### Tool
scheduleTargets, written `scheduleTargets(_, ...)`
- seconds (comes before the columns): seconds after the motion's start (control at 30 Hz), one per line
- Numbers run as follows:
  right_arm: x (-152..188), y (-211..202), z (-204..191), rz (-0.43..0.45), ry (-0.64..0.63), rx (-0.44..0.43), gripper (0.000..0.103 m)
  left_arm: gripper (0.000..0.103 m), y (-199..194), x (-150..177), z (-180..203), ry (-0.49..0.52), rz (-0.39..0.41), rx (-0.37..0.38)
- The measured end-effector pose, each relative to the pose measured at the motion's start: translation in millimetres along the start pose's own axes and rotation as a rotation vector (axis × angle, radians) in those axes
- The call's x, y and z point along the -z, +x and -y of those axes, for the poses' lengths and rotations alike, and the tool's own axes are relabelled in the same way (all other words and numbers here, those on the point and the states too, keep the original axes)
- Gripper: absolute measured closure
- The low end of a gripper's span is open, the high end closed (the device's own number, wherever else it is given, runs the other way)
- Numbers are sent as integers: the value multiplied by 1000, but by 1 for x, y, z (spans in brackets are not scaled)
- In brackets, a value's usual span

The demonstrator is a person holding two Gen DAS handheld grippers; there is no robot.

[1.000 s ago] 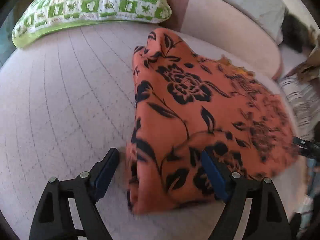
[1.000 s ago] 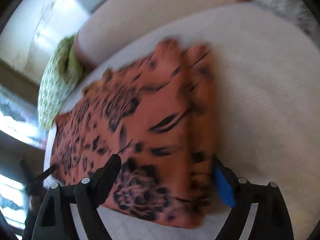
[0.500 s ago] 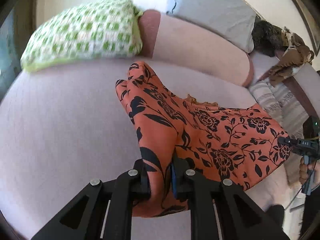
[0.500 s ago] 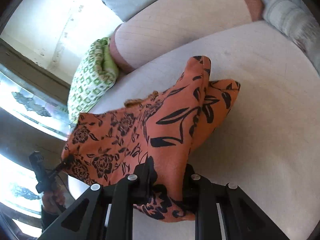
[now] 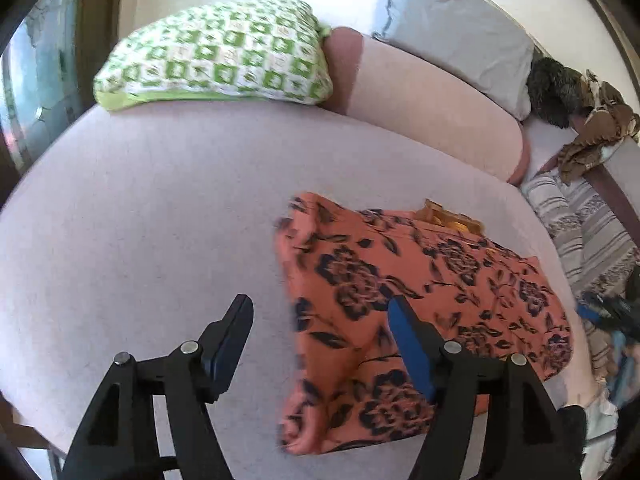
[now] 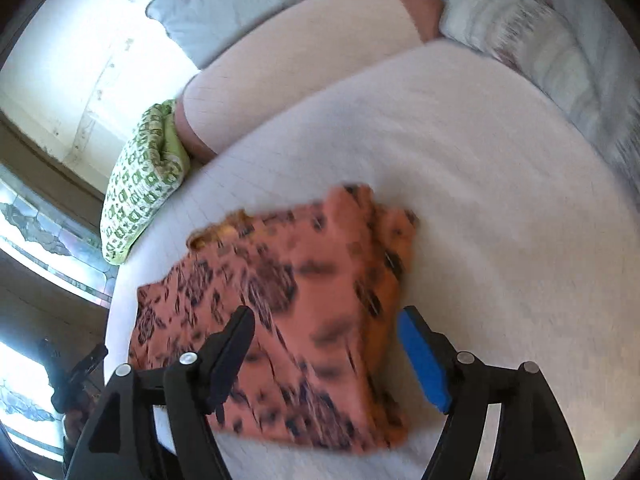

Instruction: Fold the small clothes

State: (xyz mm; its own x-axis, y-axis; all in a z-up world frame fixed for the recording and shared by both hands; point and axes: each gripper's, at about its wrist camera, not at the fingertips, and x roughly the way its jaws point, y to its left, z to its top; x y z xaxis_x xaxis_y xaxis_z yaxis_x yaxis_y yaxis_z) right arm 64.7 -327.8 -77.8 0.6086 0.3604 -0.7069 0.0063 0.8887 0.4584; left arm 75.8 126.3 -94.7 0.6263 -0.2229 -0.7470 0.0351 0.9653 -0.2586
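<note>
The left wrist view looks forward and down between its own black fingers (image 5: pixel 240 324), close above the pale quilted mattress (image 5: pixel 160 208), toward the green-and-white checked pillow (image 5: pixel 216 56) at the far edge. The right wrist view looks down just as closely from the opposite side (its picture is motion-blurred). Both views share the orange black-flowered folded cloth (image 5: pixel 420 280) (image 6: pixel 304 300), the mattress (image 6: pixel 480 200) and the pillow (image 6: pixel 140 188).
</note>
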Motion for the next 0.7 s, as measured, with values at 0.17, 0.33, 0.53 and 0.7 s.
scheduleTargets(0.17,-39,68,14,-80,74,24,26,32,22,29,40,109,-38,72)
scheduleTargets(0.33,-59,101,27,-140,85,85,84,33,49,47,56,161,-113,59)
scheduleTargets(0.53,-53,54,-2,58,-73,239,97,33,56,50,48,144,-93,76)
scheduleTargets(0.7,-34,73,28,-6,8,205,83,33,63,51,51,169,-98,45)
